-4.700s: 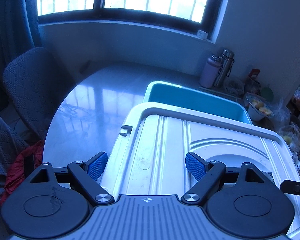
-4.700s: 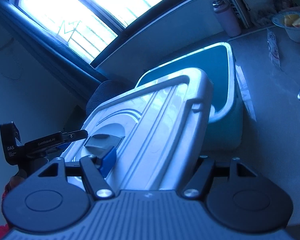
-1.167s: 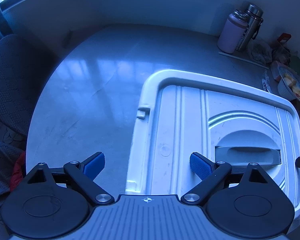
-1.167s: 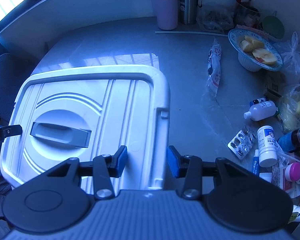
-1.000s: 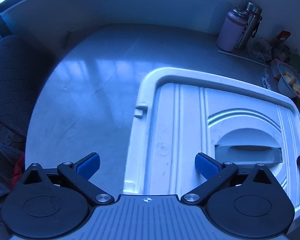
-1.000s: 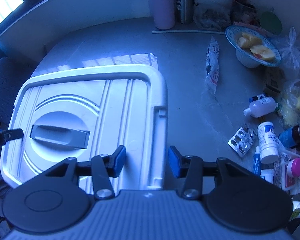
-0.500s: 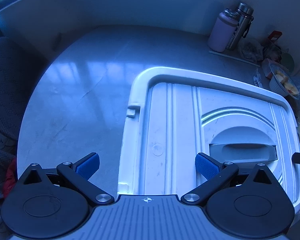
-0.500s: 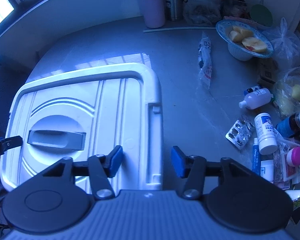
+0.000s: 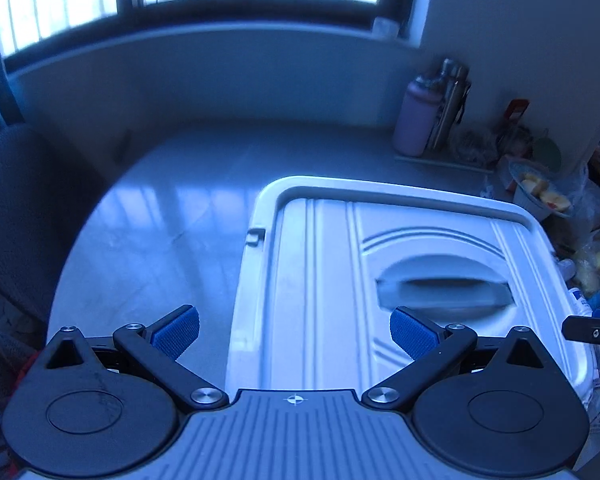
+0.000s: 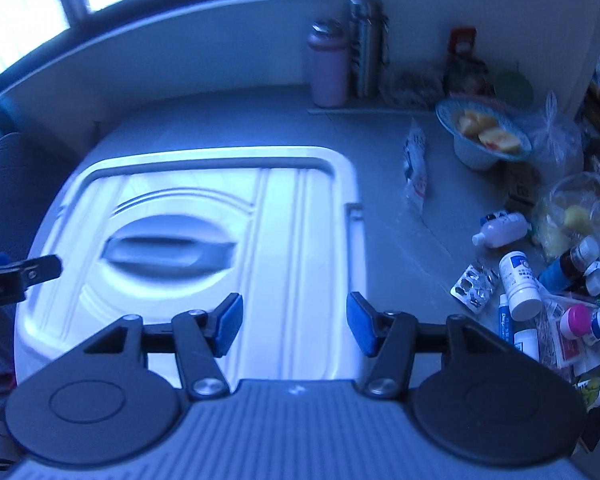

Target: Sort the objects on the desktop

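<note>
A white storage-box lid (image 9: 400, 264) with a grey recessed handle (image 9: 444, 292) lies flat, covering the box; it also shows in the right wrist view (image 10: 204, 236). My left gripper (image 9: 294, 332) is open and empty above the lid's left edge. My right gripper (image 10: 294, 322) is open and empty above the lid's right edge. Medicine bottles (image 10: 518, 282), a blister pack (image 10: 474, 282) and other small items lie in a heap on the table at the right.
A pink flask (image 10: 328, 68) and a steel thermos (image 10: 366, 48) stand at the back by the wall. A bowl of cut fruit (image 10: 482, 132), plastic bags (image 10: 572, 208) and a snack packet (image 10: 416, 168) lie at the right. A grey chair (image 9: 24, 208) stands left of the round table (image 9: 160, 216).
The lid, tilted over the open teal box earlier, now lies flat on it. Both grippers have let go, opened wider and lifted back, so the window is in view again.
</note>
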Motion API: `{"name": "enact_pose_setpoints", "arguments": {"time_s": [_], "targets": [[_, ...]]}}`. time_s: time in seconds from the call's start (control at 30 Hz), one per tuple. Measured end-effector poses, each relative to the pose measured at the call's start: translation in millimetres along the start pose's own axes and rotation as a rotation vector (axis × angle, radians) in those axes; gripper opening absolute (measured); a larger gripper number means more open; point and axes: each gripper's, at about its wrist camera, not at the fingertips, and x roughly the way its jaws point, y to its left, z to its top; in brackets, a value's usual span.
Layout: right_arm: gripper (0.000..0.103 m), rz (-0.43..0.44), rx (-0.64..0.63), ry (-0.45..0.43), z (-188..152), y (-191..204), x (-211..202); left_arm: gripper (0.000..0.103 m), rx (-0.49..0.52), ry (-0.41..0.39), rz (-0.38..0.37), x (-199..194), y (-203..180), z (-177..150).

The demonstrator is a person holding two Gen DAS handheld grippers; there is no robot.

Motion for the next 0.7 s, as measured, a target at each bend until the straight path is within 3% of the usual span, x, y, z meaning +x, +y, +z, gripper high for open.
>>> {"name": "enact_pose_setpoints", "arguments": {"time_s": [0.17, 0.33, 0.57, 0.7], "targets": [[0.060, -0.005, -0.051, -0.041, -54, 12, -28, 0.103, 0.036, -0.070, 0.053, -46, -19, -50], [0.068, 0.008, -0.038, -0.072, -117, 10, -45, 0.103, 0.028, -0.131, 0.050, -84, -25, -115], [0.070, 0.013, -0.040, -0.137, -184, 30, -33, 0.103, 0.015, -0.150, 0.127, -79, -17, -185], [0.076, 0.010, -0.015, -0.193, -212, 41, -21, 0.103, 0.072, -0.188, 0.156, -75, -17, -215]]}}
